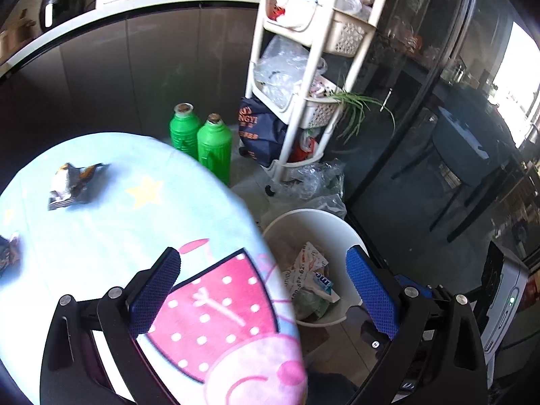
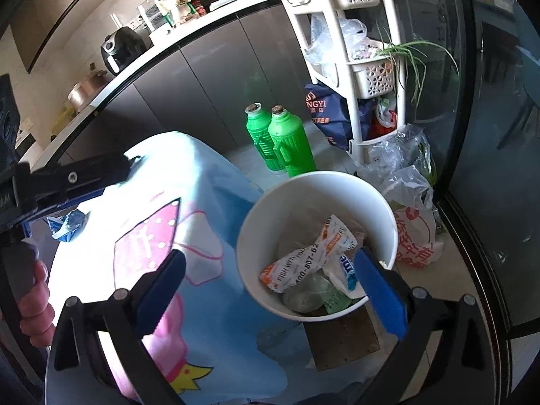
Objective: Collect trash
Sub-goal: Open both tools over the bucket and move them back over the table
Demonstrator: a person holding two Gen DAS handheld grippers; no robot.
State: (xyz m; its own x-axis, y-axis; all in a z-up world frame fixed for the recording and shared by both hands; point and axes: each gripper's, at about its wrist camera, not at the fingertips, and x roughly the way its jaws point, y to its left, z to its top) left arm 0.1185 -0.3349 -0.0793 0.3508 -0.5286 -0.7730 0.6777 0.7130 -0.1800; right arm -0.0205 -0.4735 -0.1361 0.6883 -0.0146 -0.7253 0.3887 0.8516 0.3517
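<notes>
Both the left gripper (image 1: 263, 290) and the right gripper (image 2: 273, 280) stand spread wide and empty, their blue pads (image 1: 158, 290) ribbed. Beyond them, crumpled printed wrappers (image 2: 310, 263) lie in a smooth white round bin (image 2: 388, 222) beside the table's soft cartoon-print cloth (image 1: 111, 236). Farther across that cloth rests a crinkled foil wrapper (image 1: 72, 184), with two ridged green plastic bottles (image 1: 202, 141) on the floor behind.

My left gripper (image 1: 263, 283) points steeply downward, its blue-padded jaws spread wide with nothing pinched between them. My right gripper (image 2: 273, 283) tilts down likewise, jaws fully apart and empty. In the right wrist view, my left hand (image 2: 33, 300) wraps around its gripper's handle, fingers curled tight.
</notes>
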